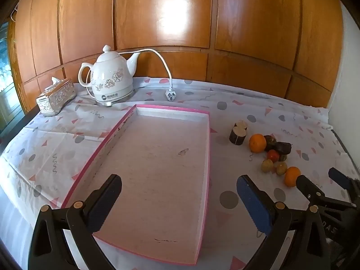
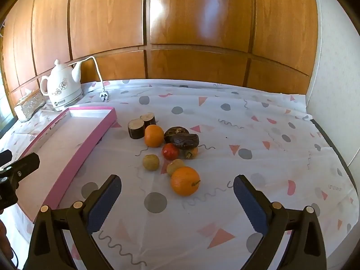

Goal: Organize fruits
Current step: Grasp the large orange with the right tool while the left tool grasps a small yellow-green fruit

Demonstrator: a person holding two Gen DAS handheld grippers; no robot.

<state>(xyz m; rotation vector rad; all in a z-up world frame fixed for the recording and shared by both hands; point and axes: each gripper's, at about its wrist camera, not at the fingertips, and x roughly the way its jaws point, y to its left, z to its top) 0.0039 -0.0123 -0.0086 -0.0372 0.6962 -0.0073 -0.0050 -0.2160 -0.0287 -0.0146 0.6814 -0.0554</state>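
Observation:
A pile of fruit lies on the patterned tablecloth: a near orange (image 2: pixel 185 181), a far orange (image 2: pixel 154 136), a red fruit (image 2: pixel 170 151), two small yellowish fruits (image 2: pixel 150 162), dark brown pieces (image 2: pixel 185 140) and two dark cut cylinders (image 2: pixel 136 128). A shallow pink-rimmed box (image 1: pixel 208 148) lies left of them, with nothing in it. My left gripper (image 1: pixel 178 199) is open over the box's near half. My right gripper (image 2: pixel 177 199) is open just in front of the near orange (image 1: pixel 292 176); it also shows in the left wrist view (image 1: pixel 319 180).
A white floral kettle (image 1: pixel 111 78) with its cord and plug (image 1: pixel 169 95) stands at the back left, next to a silver tissue box (image 1: pixel 56 96). A wooden panel wall runs behind the table. The table edge (image 2: pixel 333 144) is at the right.

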